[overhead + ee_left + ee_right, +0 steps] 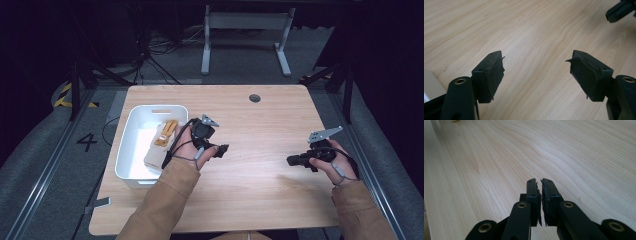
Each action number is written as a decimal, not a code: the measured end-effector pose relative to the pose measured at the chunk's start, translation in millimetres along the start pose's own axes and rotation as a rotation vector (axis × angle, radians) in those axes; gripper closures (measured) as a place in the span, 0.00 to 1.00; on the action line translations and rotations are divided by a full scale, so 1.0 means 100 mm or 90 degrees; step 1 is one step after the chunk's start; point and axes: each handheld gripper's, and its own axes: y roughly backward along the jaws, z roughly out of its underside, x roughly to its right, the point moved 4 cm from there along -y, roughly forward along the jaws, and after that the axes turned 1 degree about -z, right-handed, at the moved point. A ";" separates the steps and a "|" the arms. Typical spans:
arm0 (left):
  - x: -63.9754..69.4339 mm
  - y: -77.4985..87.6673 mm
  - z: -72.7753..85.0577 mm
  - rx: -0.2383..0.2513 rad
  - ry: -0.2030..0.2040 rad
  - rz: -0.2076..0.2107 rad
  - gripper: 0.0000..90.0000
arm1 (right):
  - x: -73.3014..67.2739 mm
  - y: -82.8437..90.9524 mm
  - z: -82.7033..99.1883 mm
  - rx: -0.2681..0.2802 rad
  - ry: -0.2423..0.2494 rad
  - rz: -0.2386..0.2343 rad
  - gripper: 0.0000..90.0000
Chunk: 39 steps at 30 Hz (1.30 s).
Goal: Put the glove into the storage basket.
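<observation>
Wood grain runs under both grippers, and neither one carries anything. The left gripper stands with its jaws spread wide apart, bare table showing between the two worn black pads (their rubber edges look frayed). In the high view this left gripper sits just to the right of a white tub, near the tub's right wall but not touching it, its jaws pointing out toward the middle of the table. Inside the tub lie a folded beige cloth and, beyond it, a tan strap-like piece I cannot make out more exactly; the hand partly covers the cloth's near edge.

The right gripper is nearly clenched: its two pads stand almost together with only a thin slit between them, and nothing is pinched there. In the high view the right gripper is low over the right half of the table, its jaws aimed left toward the other hand, well apart from it and from the tub.
</observation>
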 end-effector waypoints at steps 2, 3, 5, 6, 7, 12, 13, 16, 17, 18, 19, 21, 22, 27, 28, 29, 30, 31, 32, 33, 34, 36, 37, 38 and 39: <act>0.05 -0.02 0.03 -0.002 -0.015 0.011 0.31 | -0.01 0.00 0.00 -0.002 -0.002 -0.002 0.95; 0.09 -0.03 0.06 0.004 -0.018 0.022 0.32 | -0.01 -0.01 0.00 -0.003 -0.002 -0.003 0.95; 0.15 -0.06 0.10 0.015 -0.034 0.047 0.33 | 0.00 0.00 0.00 -0.003 -0.001 -0.003 0.96; 0.17 -0.07 0.11 0.018 -0.041 0.055 0.34 | 0.01 0.00 0.01 -0.002 -0.001 -0.002 0.96; 0.19 -0.08 0.12 0.021 -0.045 0.061 0.34 | 0.01 0.00 0.01 -0.002 -0.001 -0.002 0.96; 0.30 -0.16 0.23 0.014 -0.069 0.085 0.34 | 0.00 -0.01 0.02 -0.007 -0.003 -0.002 0.96; 0.33 -0.18 0.26 0.017 -0.071 0.094 0.34 | -0.01 -0.02 0.01 -0.007 -0.001 -0.002 0.96; 0.36 -0.24 0.34 0.030 -0.090 0.111 0.34 | -0.01 -0.02 0.01 -0.008 0.000 -0.003 0.96; 0.36 -0.28 0.38 0.039 -0.102 0.106 0.36 | 0.00 -0.02 0.02 -0.009 -0.003 -0.001 0.96; 0.36 -0.30 0.41 0.041 -0.106 0.103 0.36 | 0.00 -0.02 0.02 -0.010 -0.004 0.000 0.95; 0.36 -0.33 0.44 0.044 -0.112 0.102 0.36 | 0.00 -0.02 0.02 -0.010 -0.004 0.000 0.95; 0.37 -0.39 0.50 0.032 -0.124 0.112 0.38 | 0.01 -0.02 0.03 -0.010 -0.006 -0.001 0.95; 0.38 -0.40 0.52 0.032 -0.122 0.117 0.38 | 0.01 -0.02 0.03 -0.010 -0.006 -0.001 0.95; 0.40 -0.50 0.62 0.024 -0.118 0.136 0.38 | 0.02 -0.02 0.02 -0.007 -0.006 -0.001 0.95; 0.40 -0.53 0.64 0.024 -0.121 0.139 0.38 | 0.02 -0.02 0.02 -0.007 -0.006 -0.001 0.95; 0.41 -0.54 0.66 0.023 -0.122 0.140 0.39 | 0.02 -0.03 0.02 -0.006 -0.005 0.000 0.94; 0.41 -0.56 0.68 0.022 -0.120 0.141 0.39 | 0.02 -0.03 0.03 -0.007 -0.004 -0.001 0.94; 0.42 -0.60 0.75 0.015 -0.123 0.141 0.40 | 0.02 -0.05 0.03 -0.009 -0.002 -0.003 0.94; 0.42 -0.60 0.75 0.015 -0.123 0.141 0.40 | 0.02 -0.05 0.03 -0.009 -0.002 -0.003 0.94; 0.42 -0.61 0.78 0.009 -0.128 0.139 0.40 | 0.03 -0.06 0.04 -0.011 -0.002 -0.004 0.94; 0.42 -0.62 0.80 0.008 -0.129 0.139 0.40 | 0.04 -0.08 0.05 -0.016 -0.005 -0.004 0.94; 0.42 -0.65 0.85 0.018 -0.121 0.147 0.40 | 0.06 -0.11 0.08 -0.019 -0.003 -0.003 0.94; 0.42 -0.66 0.87 0.020 -0.116 0.153 0.40 | 0.06 -0.12 0.08 -0.021 -0.002 -0.003 0.94; 0.43 -0.67 0.89 0.021 -0.114 0.160 0.40 | 0.07 -0.12 0.08 -0.020 0.000 -0.003 0.94; 0.43 -0.68 0.91 0.019 -0.116 0.161 0.40 | 0.07 -0.13 0.08 -0.019 0.001 -0.002 0.94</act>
